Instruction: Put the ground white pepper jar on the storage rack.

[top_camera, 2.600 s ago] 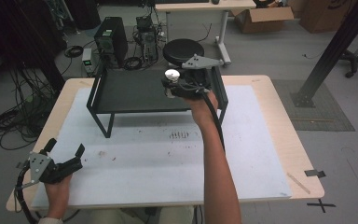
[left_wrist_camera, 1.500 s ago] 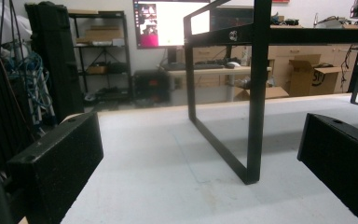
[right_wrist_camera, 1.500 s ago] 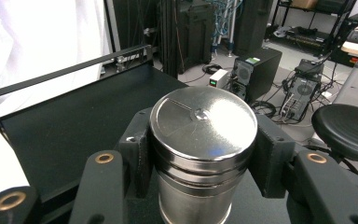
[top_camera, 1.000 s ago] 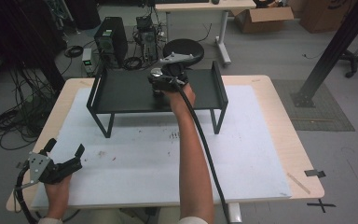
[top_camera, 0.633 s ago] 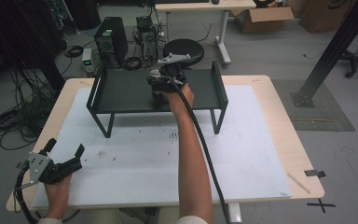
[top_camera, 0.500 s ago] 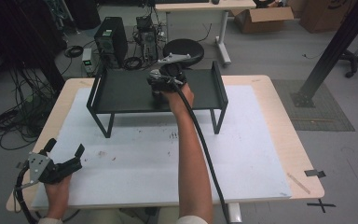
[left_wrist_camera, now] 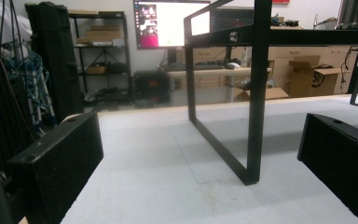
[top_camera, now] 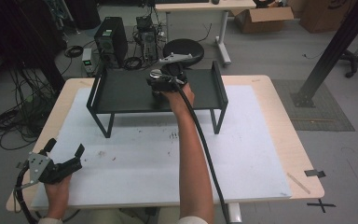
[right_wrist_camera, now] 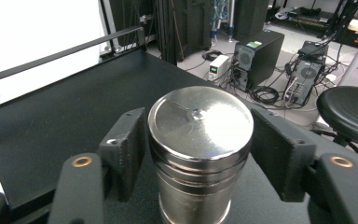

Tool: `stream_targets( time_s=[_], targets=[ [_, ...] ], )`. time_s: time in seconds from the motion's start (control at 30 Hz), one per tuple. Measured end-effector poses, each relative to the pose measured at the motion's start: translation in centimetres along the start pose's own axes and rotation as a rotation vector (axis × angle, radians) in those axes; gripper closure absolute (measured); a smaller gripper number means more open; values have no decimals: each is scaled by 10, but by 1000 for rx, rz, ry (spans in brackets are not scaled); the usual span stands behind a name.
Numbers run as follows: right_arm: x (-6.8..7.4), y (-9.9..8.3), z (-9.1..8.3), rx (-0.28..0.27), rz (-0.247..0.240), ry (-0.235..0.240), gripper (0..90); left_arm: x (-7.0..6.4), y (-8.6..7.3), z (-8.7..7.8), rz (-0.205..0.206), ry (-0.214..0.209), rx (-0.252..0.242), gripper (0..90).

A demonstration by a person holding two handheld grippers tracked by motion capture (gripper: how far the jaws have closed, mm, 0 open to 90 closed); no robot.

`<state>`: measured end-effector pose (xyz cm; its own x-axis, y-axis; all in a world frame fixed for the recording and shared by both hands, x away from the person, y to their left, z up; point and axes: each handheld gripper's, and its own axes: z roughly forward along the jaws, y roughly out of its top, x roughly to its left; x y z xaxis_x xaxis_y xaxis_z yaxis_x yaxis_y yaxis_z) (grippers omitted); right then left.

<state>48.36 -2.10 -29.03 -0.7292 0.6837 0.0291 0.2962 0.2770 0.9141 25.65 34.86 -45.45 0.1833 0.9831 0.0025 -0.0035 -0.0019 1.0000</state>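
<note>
Bracketing a steel cylinder [right_wrist_camera: 200,154], the right tool [right_wrist_camera: 199,161] has one jaw at each side of it, pressed against or just beside its wall; whether it truly grips I cannot tell. The cylinder stands upright, long axis vertical, flat lid up, on the black shelf [top_camera: 126,91]. It is polished, with grooved bands. The left tool [top_camera: 65,158] rests wide open and empty at the table's [top_camera: 261,140] near left corner.
</note>
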Motion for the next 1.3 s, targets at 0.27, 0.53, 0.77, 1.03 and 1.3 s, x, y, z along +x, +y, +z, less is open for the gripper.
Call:
stream_targets(
  time_s=[0.27,0.53,0.77,1.03,1.3],
  targets=[
    [0,1,-6,-37,11,-28,181,0,0,0,0,-1,1,5],
    [-4,1,-18,-91,42,-50,96,0,0,0,3,-2,2,5],
    [-5,2,-27,-107,44,-50,50,-1,0,0,5,-3,4,5],
    [-5,1,-42,-131,44,-64,15,-1,0,0,6,-5,4,5],
    [-1,3,-57,-135,12,-65,11,-1,0,0,7,-7,4,5]
  ],
)
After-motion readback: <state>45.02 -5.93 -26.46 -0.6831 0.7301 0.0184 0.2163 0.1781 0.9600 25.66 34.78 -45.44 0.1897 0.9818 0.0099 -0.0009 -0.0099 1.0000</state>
